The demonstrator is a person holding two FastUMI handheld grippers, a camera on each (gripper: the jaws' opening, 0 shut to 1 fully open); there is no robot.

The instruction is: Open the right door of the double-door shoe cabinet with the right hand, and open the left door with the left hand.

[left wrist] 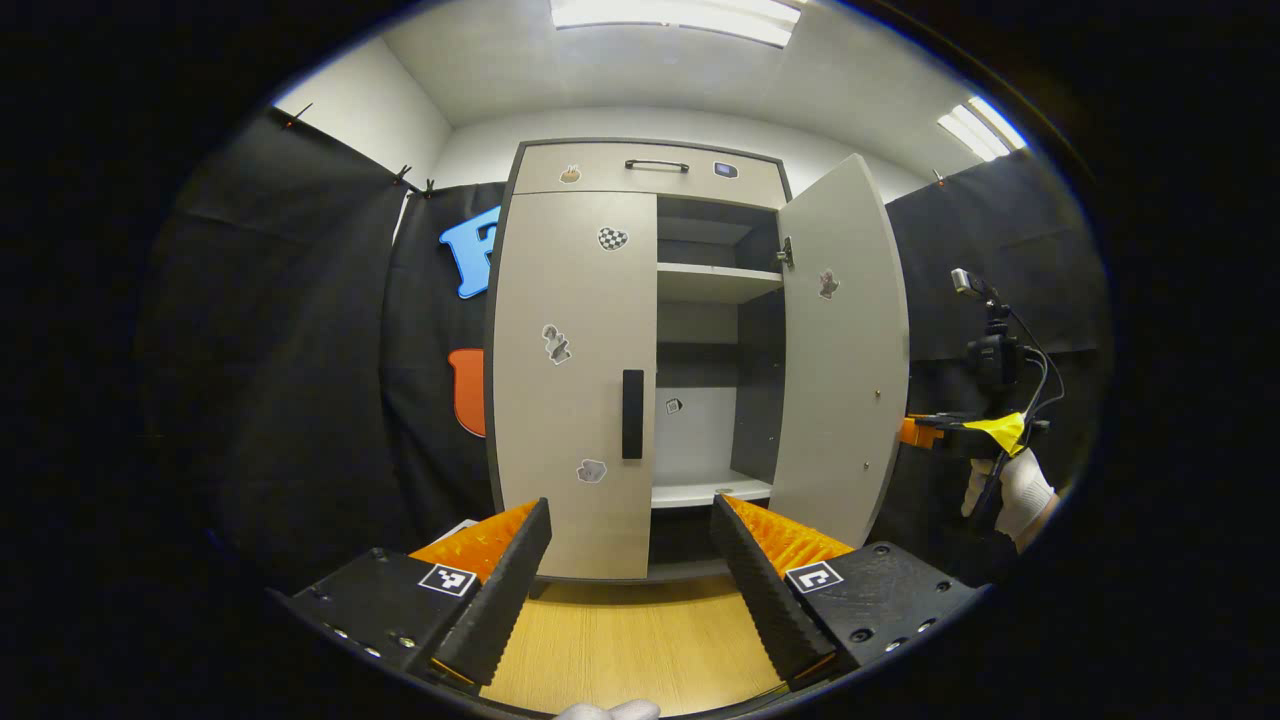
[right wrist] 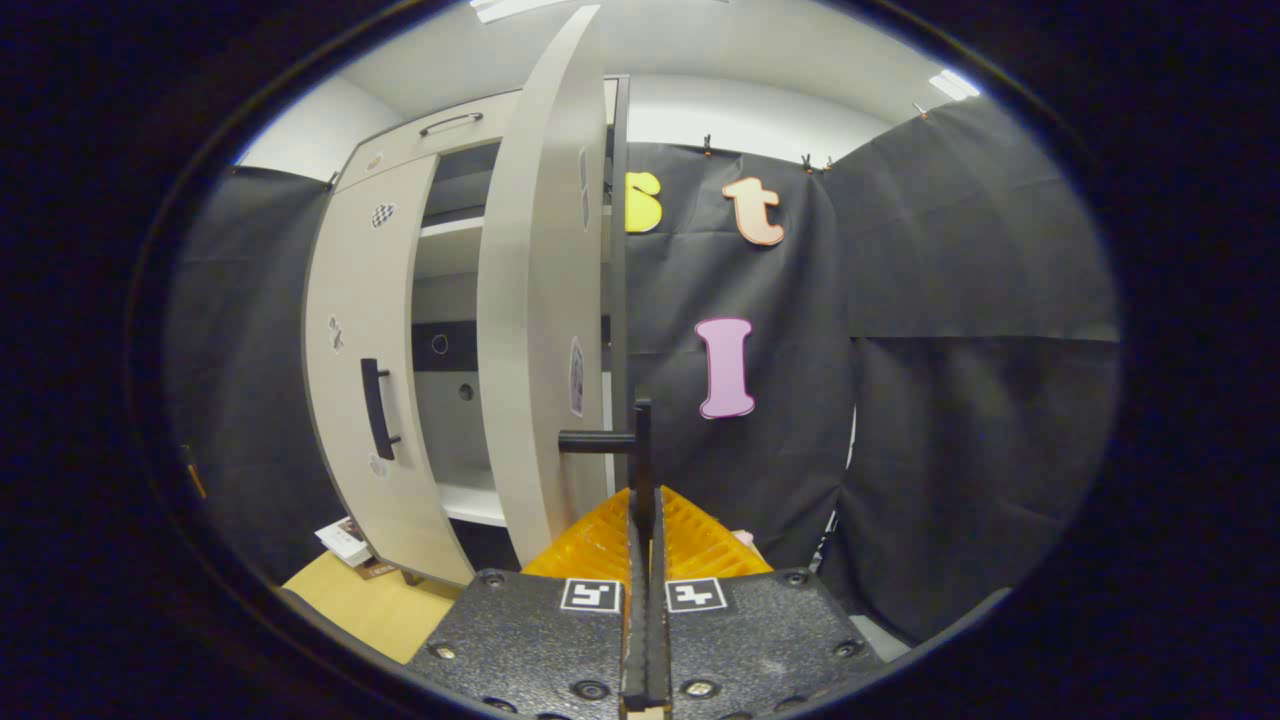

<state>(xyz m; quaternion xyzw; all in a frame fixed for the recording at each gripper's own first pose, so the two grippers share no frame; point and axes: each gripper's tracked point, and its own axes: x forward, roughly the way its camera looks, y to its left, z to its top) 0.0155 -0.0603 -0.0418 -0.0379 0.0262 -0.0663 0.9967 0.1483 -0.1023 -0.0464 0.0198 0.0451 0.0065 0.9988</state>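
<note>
The shoe cabinet (left wrist: 650, 165) stands straight ahead in the left gripper view. Its left door (left wrist: 575, 300) is closed, with a black vertical handle (left wrist: 632, 413) near its inner edge. My left gripper (left wrist: 630, 508) is open, low in front of that door and short of the handle. The right door (left wrist: 840, 350) is swung out wide. In the right gripper view that door (right wrist: 535, 330) appears edge-on, and my right gripper (right wrist: 645, 505) is shut on its black handle (right wrist: 640, 440). The right gripper (left wrist: 940, 430) and a gloved hand (left wrist: 1020, 490) show beside the open door.
Inside the cabinet are a shelf (left wrist: 715, 283) and a white bottom board (left wrist: 705, 492). A top drawer with a handle (left wrist: 657, 165) sits above the doors. The wooden floor (left wrist: 630, 640) lies below. A booklet (right wrist: 350, 540) lies on the floor by the cabinet's foot. Black cloth walls (right wrist: 950, 400) close in both sides.
</note>
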